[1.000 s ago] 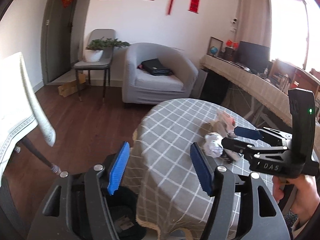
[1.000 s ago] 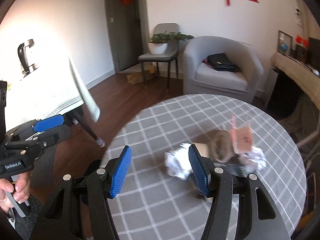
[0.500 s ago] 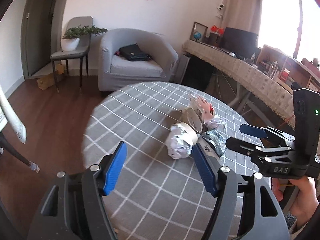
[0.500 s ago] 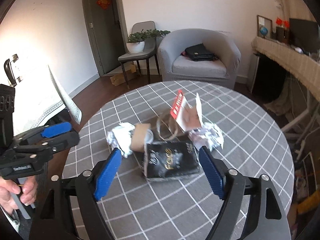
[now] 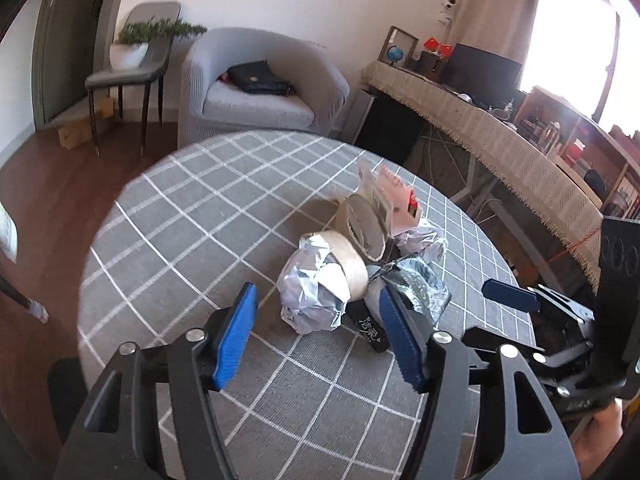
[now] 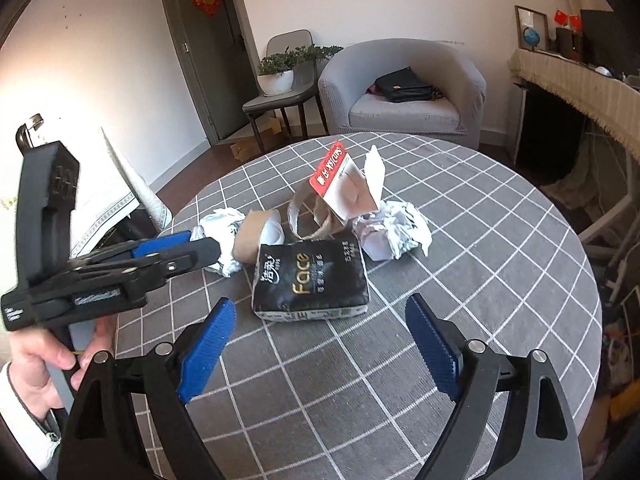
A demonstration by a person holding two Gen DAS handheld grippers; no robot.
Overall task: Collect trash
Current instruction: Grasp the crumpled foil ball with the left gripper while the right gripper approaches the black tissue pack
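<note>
Trash pile mid-counter [image 6: 500,280]: black tissue pack [image 6: 312,280], crumpled paper ball [image 5: 310,296], tape roll [image 5: 348,264], red-topped card packet [image 6: 344,184], second paper ball [image 6: 394,232].

Left tongs [image 5: 316,338] released, just narrowing, nothing between, just short of paper ball. Right tongs [image 6: 320,346] released, just widening, empty, facing tissue pack.

Advice: straddle pack across its width, clench low; take ball around its middle.

No bin visible; tissue pack's contents unclear.

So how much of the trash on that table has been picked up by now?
None, going by the pile. The crumpled paper ball, cardboard tape ring, black tissue pack, torn red-edged packaging and second paper wad all lie on the checked tablecloth. The left gripper and right gripper are open, holding nothing, jaws just adjusting.
</note>
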